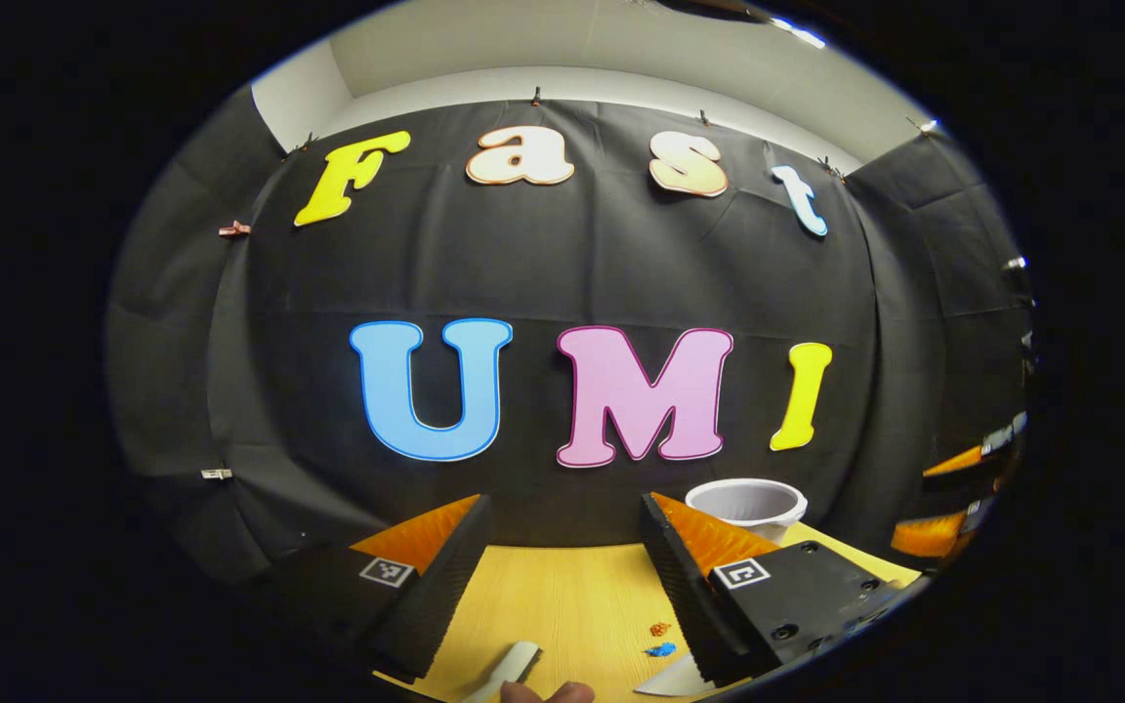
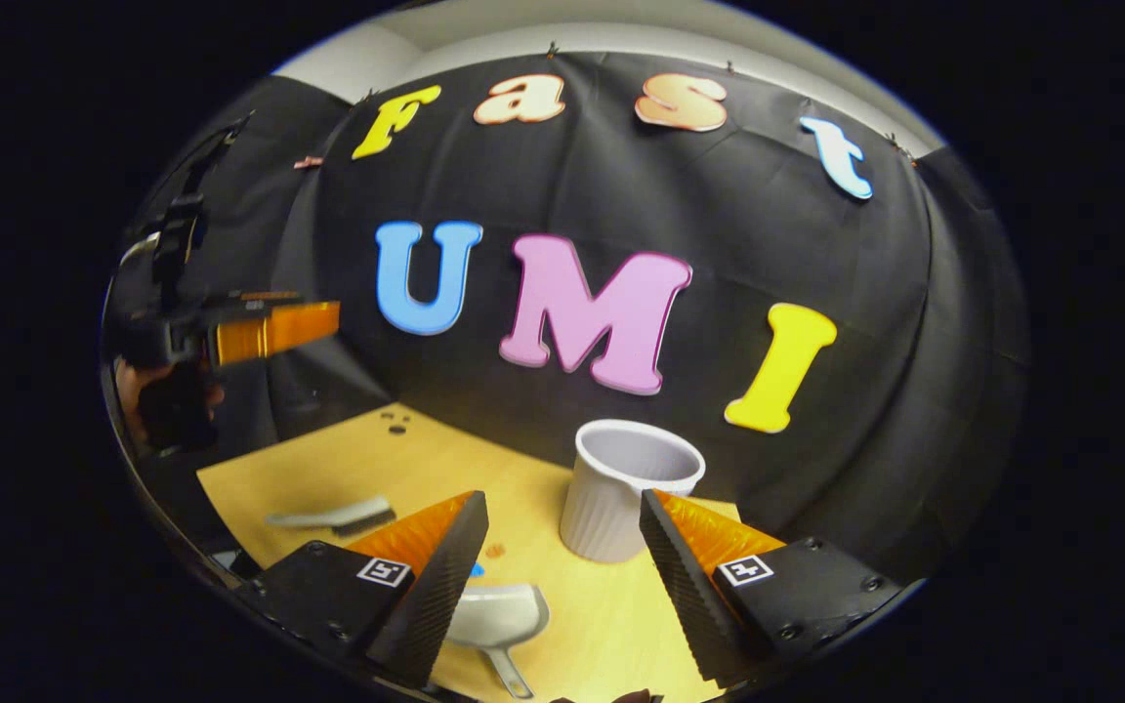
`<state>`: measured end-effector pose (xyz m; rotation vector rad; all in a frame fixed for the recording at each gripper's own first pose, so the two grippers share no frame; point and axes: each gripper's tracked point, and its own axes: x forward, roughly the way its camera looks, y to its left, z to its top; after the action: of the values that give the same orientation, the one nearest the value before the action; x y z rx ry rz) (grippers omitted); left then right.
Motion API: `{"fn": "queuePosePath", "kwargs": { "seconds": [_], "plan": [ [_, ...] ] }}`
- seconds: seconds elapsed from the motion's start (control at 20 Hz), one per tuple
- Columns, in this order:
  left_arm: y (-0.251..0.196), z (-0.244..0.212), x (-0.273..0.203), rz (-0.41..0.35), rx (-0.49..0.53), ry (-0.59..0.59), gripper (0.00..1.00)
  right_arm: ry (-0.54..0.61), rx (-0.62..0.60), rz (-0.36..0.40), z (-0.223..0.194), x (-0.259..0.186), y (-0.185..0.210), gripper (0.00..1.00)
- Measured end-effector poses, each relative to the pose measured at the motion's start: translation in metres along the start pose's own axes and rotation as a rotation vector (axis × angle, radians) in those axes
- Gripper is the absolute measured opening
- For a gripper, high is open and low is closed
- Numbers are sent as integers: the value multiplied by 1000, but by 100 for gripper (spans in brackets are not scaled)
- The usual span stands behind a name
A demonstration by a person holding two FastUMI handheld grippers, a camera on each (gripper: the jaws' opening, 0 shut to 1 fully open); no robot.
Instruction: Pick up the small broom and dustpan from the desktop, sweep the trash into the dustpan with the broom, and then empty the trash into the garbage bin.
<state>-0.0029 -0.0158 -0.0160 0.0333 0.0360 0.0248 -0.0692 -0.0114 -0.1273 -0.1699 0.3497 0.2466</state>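
Note:
In the right gripper view a white dustpan (image 2: 499, 615) lies on the wooden desktop (image 2: 396, 469), just below my right gripper (image 2: 562, 498), which hangs open and holds nothing. The small broom (image 2: 333, 515) lies flat further left. Small blue (image 2: 477, 568) and orange (image 2: 496, 550) scraps of trash sit beside the dustpan. A white ribbed garbage bin (image 2: 626, 488) stands upright near the back wall. My left gripper (image 2: 270, 330) is held high at the left. In the left gripper view my left gripper (image 1: 565, 503) is open above the desktop, with the broom's pale end (image 1: 514, 666), trash scraps (image 1: 661, 640) and the bin (image 1: 746, 503) below it.
Black cloth walls close the desk at the back and sides. A few dark spots (image 2: 395, 422) mark the far left of the desk. A fingertip (image 1: 548, 691) shows at the bottom edge. The right gripper (image 1: 953, 498) is at the far right.

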Motion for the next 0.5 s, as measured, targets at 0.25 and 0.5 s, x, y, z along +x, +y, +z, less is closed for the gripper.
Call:
{"fn": "queuePosePath", "kwargs": {
  "seconds": [0.25,0.5],
  "plan": [
    [9,-8,-3,17,22,13,95,272,-38,140,-102,-9,30,98],
    [16,-12,-11,37,47,22,95,516,-63,217,-194,-1,49,97]
  ]
}}
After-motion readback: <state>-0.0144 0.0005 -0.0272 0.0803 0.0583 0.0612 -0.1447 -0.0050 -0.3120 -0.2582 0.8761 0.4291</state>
